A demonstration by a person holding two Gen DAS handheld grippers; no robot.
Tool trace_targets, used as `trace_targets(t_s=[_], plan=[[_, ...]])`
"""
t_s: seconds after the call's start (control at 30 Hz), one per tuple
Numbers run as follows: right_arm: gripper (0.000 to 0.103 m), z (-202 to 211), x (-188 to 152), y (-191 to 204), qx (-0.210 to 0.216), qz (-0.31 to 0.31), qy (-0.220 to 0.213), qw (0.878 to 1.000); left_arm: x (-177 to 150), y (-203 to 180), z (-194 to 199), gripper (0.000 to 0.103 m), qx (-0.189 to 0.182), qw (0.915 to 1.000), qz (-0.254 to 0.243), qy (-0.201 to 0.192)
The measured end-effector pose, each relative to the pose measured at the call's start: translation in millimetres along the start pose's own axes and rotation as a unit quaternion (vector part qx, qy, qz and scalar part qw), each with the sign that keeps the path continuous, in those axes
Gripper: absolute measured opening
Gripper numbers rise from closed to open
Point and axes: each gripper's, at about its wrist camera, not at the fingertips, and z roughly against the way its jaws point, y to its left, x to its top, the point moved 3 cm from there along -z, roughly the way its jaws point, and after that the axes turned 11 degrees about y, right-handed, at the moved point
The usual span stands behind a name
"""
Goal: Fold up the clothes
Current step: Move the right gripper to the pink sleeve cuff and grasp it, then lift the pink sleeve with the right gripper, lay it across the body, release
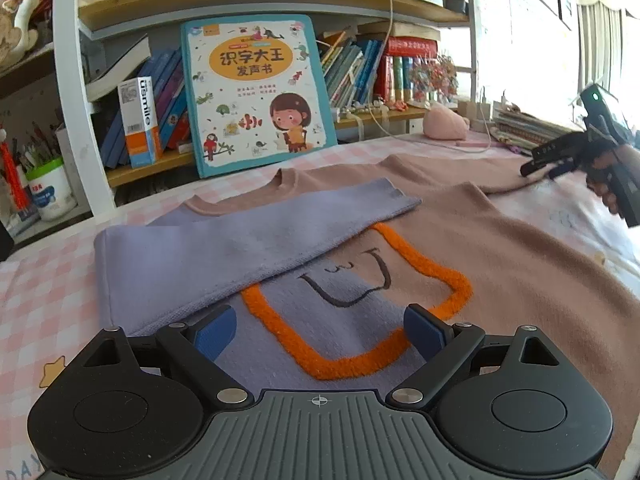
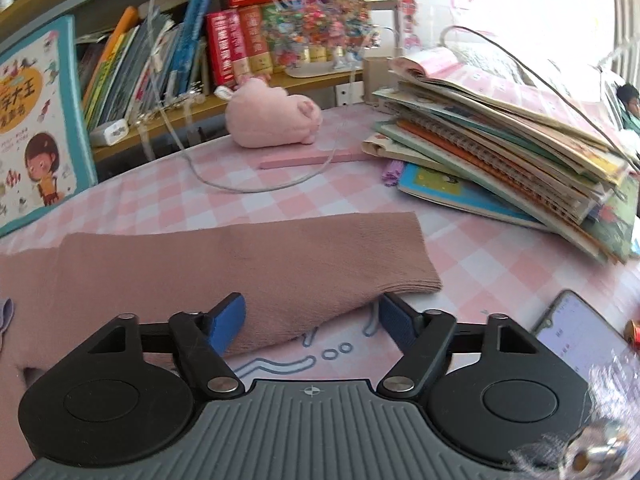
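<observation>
Checked tablecloth (image 2: 280, 200), bookshelf behind, sweater (image 1: 500, 240) flat on it.
Purple sleeve (image 1: 260, 232) folded across chest; my left gripper (image 1: 318, 330) wide, empty; right gripper (image 2: 312, 320) wide around pink sleeve (image 2: 280, 264), not pinching.

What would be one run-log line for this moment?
stage: second sleeve fold | purple sleeve: folded across sweater | pink sleeve: flat, between right gripper pads, ungripped | left gripper: open, over chest

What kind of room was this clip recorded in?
Most likely a child's bedroom or study corner at home: wooden shelves crammed with books, a pink plush toy on the pink checked tablecloth, and a stack of picture books and notebooks.
</observation>
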Motion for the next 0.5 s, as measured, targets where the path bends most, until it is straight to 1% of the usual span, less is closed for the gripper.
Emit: trace_targets(t_s=[0.03, 0.07, 0.13, 0.17, 0.23, 0.33, 0.5], plan=[[0.051, -0.2, 0.2, 2.6, 0.001, 0.006, -0.001, 1.0, -1.2, -1.2, 0.6, 0.093, 0.004, 1.0, -0.004, 0.003], [0.046, -0.3, 0.4, 5.0, 0.004, 0.011, -0.002, 1.0, -2.8, -1.8, 1.4, 0.093, 0.006, 0.9999, -0.007, 0.005], [0.031, -0.6, 1.0, 9.1, 0.011, 0.017, -0.003, 1.0, -5.4, -1.8, 2.9, 0.093, 0.009, 0.9999, -0.009, 0.009], [0.028, -0.9, 1.6, 10.4, 0.016, 0.017, -0.002, 1.0, -6.6, -1.4, 3.7, 0.093, 0.009, 0.9999, -0.009, 0.011], [0.016, -1.2, 3.0, 11.8, 0.023, 0.014, -0.001, 1.0, -8.7, -0.4, 5.1, 0.093, 0.01, 0.9998, -0.008, 0.013], [0.008, -0.8, 5.0, 13.8, 0.031, 0.009, -0.002, 0.999, -10.8, 0.9, 7.0, 0.093, 0.01, 0.9999, -0.005, 0.013], [0.006, 13.8, 11.9, 14.5, 0.052, -0.009, -0.025, 0.998, -11.1, 0.2, 8.7, 0.093, 0.01, 0.9999, -0.006, 0.009]])
